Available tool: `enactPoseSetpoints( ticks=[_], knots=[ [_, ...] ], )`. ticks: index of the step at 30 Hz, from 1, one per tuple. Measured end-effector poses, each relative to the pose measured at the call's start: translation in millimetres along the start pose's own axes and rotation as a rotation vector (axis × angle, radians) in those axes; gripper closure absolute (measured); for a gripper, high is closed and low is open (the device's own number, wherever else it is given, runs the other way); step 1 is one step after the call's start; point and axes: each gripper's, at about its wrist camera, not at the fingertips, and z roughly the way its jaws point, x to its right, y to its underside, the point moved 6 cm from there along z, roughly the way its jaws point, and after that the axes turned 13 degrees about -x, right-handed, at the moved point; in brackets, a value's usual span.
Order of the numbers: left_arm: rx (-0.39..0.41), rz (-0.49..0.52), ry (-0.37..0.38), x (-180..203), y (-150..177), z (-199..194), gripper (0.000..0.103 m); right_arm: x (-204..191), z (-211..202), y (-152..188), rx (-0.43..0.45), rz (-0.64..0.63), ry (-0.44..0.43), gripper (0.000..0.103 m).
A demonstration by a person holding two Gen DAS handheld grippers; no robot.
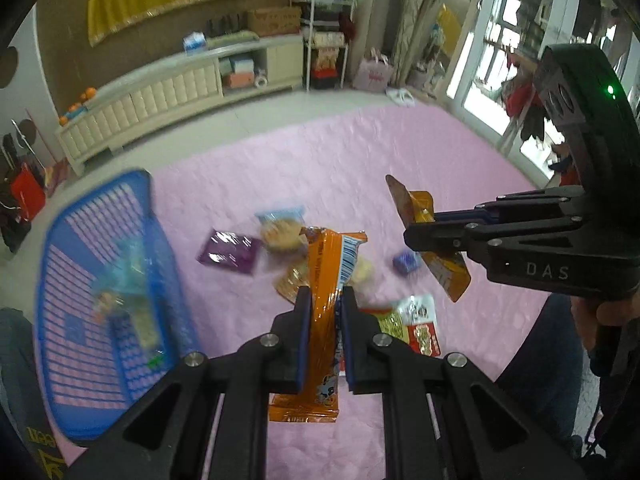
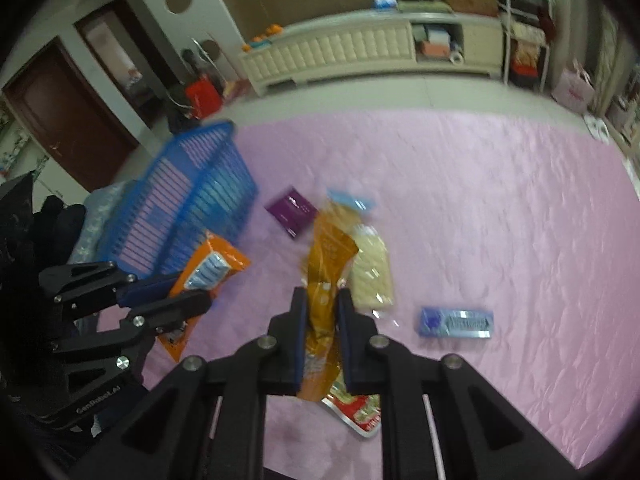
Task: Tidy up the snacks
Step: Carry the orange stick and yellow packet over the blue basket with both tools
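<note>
You have 1 pink mat (image 1: 360, 160), 1 blue basket (image 1: 100, 280) and 2 grippers. Your left gripper (image 1: 325, 300) squeezes 1 orange packet (image 1: 328, 272) between its jaws. Your right gripper (image 2: 322, 300) squeezes 1 gold packet (image 2: 328, 264), off the mat.

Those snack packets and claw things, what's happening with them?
A person is tidying snacks off a pink blanket. The left gripper is shut on an orange packet, and the right gripper is shut on a golden-brown packet. Both packets are held up off the blanket. A blue basket at the left already has a few snacks in it. A purple packet, a small blue box and some others lie on the blanket.
</note>
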Motion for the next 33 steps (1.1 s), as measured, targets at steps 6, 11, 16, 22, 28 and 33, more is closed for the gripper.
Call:
enactPoseSetpoints(
  ticks=[6, 11, 16, 22, 28, 33],
  knots=[
    [0.061, -0.039, -0.06, -37, -5, -50, 0.09, -52, -18, -32, 0.091, -0.09, -0.084, 0.085],
    [0.084, -0.089, -0.124, -75, 4, -78, 0.09, -87, -11, -58, 0.101, -0.134, -0.136, 0.085],
    [0.077, -0.148, -0.165, -117, 13, -82, 0.09, -138, 3, -81, 0.076, -0.195, -0.165, 0.085],
    [0.045, -0.191, -0.166, -160, 15, -65, 0.09, -173, 34, -101, 0.033, -0.215, -0.163, 0.085],
    [0.002, -0.24, -0.137, -194, 16, -38, 0.09, -185, 71, -118, -0.03, -0.168, -0.189, 0.085],
    [-0.036, -0.26, -0.131, -211, 15, -14, 0.09, -180, 88, -128, -0.032, -0.142, -0.139, 0.085]
  ],
)
